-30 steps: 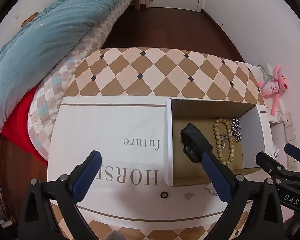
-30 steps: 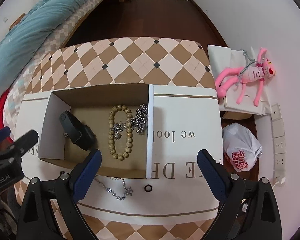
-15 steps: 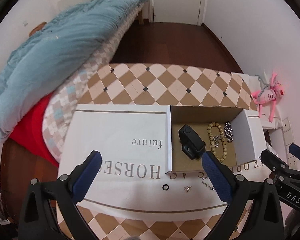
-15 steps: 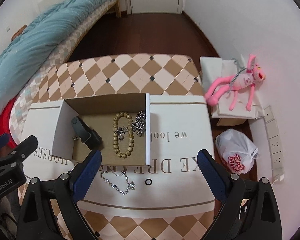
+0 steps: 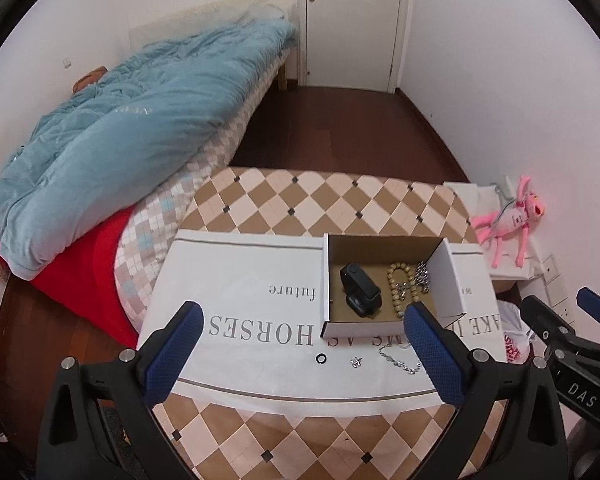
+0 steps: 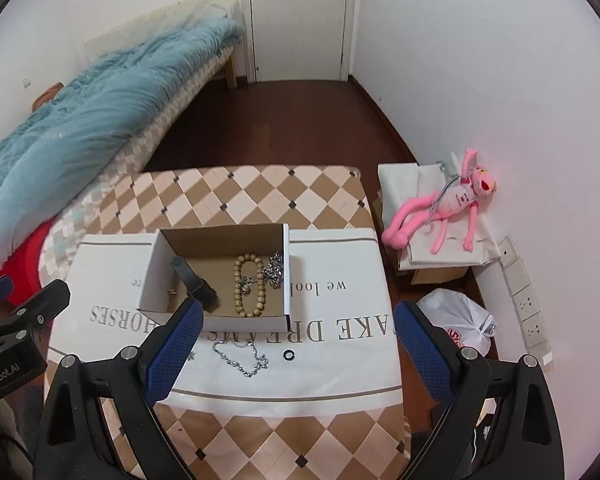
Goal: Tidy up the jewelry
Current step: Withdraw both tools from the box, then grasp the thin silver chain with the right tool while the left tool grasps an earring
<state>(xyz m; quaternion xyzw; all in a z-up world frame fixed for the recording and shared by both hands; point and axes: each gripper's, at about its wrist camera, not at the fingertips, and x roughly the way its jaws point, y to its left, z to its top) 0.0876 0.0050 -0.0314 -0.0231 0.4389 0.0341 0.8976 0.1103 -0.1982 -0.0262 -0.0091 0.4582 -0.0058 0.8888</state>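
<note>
An open cardboard box (image 5: 448, 284) (image 6: 152, 276) stands on a white printed cloth (image 5: 240, 280) (image 6: 348, 276). Inside lie a black watch (image 5: 360, 290) (image 6: 194, 280), a wooden bead bracelet (image 5: 398, 288) (image 6: 250, 290) and a silver chain (image 5: 422, 274) (image 6: 275, 270). In front of the box lie a black ring (image 5: 321, 358) (image 6: 289, 355), a small silver earring (image 5: 355, 362) and a silver necklace (image 5: 396, 359) (image 6: 240, 356). My left gripper (image 5: 308, 354) and right gripper (image 6: 296, 352) are both open and empty, held above the table's near edge.
The cloth covers a checkered table (image 5: 324, 200) (image 6: 236, 200). A bed with a blue quilt (image 5: 112, 136) lies to the left. A pink plush toy (image 6: 444, 208), a white plastic bag (image 6: 460, 320) and wall sockets (image 6: 524, 304) are at the right.
Both grippers have pulled up and back from the box, so the table and the room now show from farther away. Both stay open and empty.
</note>
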